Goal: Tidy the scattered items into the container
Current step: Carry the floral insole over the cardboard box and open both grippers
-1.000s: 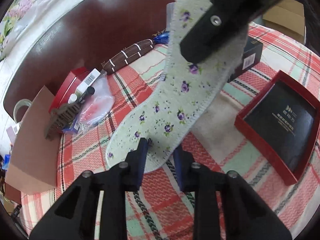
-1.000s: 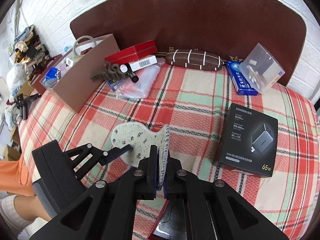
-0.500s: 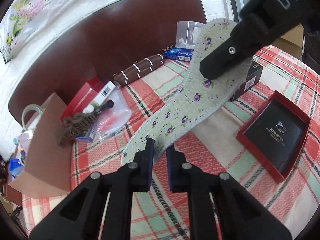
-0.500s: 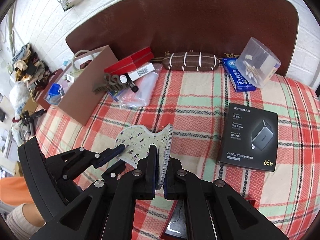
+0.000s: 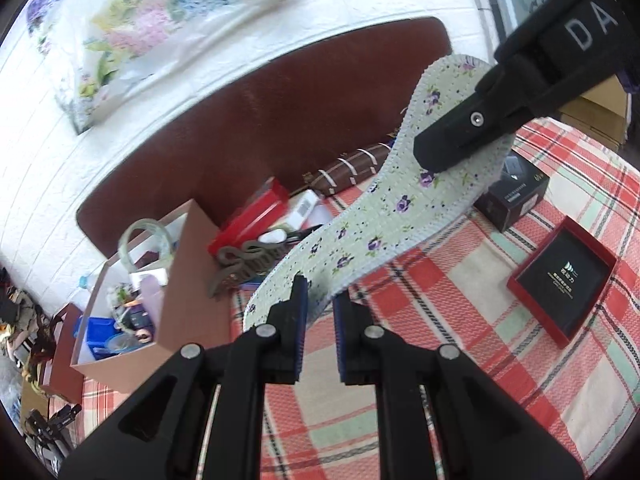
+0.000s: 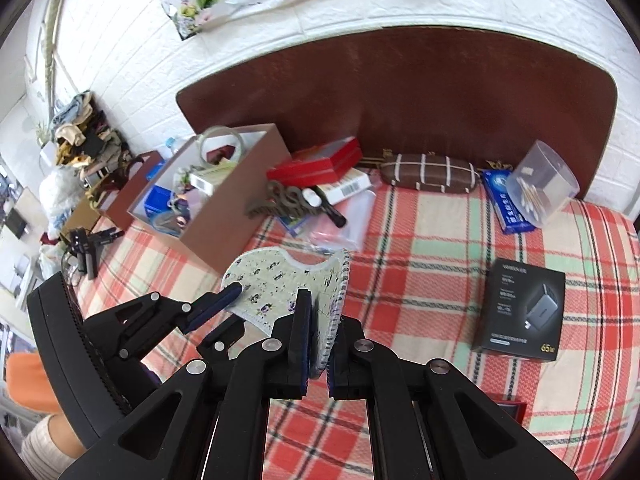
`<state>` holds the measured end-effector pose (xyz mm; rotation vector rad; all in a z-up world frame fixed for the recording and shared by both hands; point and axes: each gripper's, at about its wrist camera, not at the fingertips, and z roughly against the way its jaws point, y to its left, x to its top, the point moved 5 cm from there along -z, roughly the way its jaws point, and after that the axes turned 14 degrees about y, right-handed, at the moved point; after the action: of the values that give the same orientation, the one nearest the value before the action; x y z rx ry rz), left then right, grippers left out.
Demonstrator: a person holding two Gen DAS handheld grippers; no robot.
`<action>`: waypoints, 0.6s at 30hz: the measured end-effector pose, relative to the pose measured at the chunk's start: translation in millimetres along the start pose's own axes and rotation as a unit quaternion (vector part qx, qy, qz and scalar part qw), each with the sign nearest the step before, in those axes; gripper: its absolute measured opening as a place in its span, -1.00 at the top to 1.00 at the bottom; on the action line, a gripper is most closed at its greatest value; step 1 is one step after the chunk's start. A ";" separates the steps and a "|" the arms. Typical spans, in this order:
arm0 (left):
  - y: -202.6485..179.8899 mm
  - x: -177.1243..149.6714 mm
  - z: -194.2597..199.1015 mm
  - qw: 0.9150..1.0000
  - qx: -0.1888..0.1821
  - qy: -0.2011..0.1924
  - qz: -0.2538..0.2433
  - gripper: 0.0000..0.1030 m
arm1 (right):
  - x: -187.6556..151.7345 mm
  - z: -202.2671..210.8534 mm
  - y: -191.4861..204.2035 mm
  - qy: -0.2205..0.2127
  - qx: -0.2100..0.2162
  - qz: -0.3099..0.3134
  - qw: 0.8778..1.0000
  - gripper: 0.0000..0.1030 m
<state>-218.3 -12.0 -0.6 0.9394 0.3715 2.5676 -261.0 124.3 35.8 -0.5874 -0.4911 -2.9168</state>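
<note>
A floral insole (image 5: 384, 220) hangs in the air above the plaid cover, held at both ends. My left gripper (image 5: 320, 296) is shut on its near, narrow end. At the upper right of the left wrist view my right gripper (image 5: 460, 148) clamps the wide end. In the right wrist view the insole (image 6: 276, 276) stands on edge between the pads of my right gripper (image 6: 320, 312), with my left gripper (image 6: 232, 300) pinching its other end at the left. The brown cardboard box (image 6: 236, 208) holding several items stands to the left, behind the insole.
On the plaid cover lie a black charger box (image 6: 520, 312), a red tray with a black inside (image 5: 560, 280), a brown striped case (image 6: 428, 172), a clear swab tub (image 6: 544, 184), a red box (image 6: 320, 164), a brown comb (image 6: 280, 204) and a plastic bag (image 6: 344, 224). A dark headboard backs the bed.
Both grippers have risen with the insole, lifting it off the cover. The left jaws closed tighter on its narrow end. More of the wall and of the box's inside shows.
</note>
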 end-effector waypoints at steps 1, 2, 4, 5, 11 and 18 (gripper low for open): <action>5.6 -0.4 4.0 1.000 0.003 -0.002 0.005 0.77 | 4.1 2.7 9.2 -0.003 0.001 0.006 1.000 0.91; 15.8 -0.8 9.2 1.000 0.011 -0.005 0.010 0.77 | 8.4 5.4 19.1 -0.006 0.003 0.013 1.000 0.91; 33.2 -1.1 15.5 1.000 0.019 -0.008 0.021 0.77 | 17.6 9.3 36.5 -0.011 0.005 0.023 1.000 0.91; 43.1 -0.8 18.9 0.999 0.023 -0.009 0.028 0.77 | 23.8 11.1 46.5 -0.013 0.007 0.029 0.999 0.91; 112.0 -0.5 32.1 0.995 0.062 -0.015 0.072 0.76 | 66.5 8.4 99.2 -0.024 0.023 0.061 0.998 0.91; 206.2 -16.3 -0.3 0.988 0.086 0.008 0.126 0.75 | 125.0 -43.1 162.2 -0.021 0.038 0.098 0.994 0.91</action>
<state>-260.4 -203.3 66.0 1.0899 0.5168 2.8075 -360.8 -49.9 94.6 -0.6484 -0.5153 -2.6925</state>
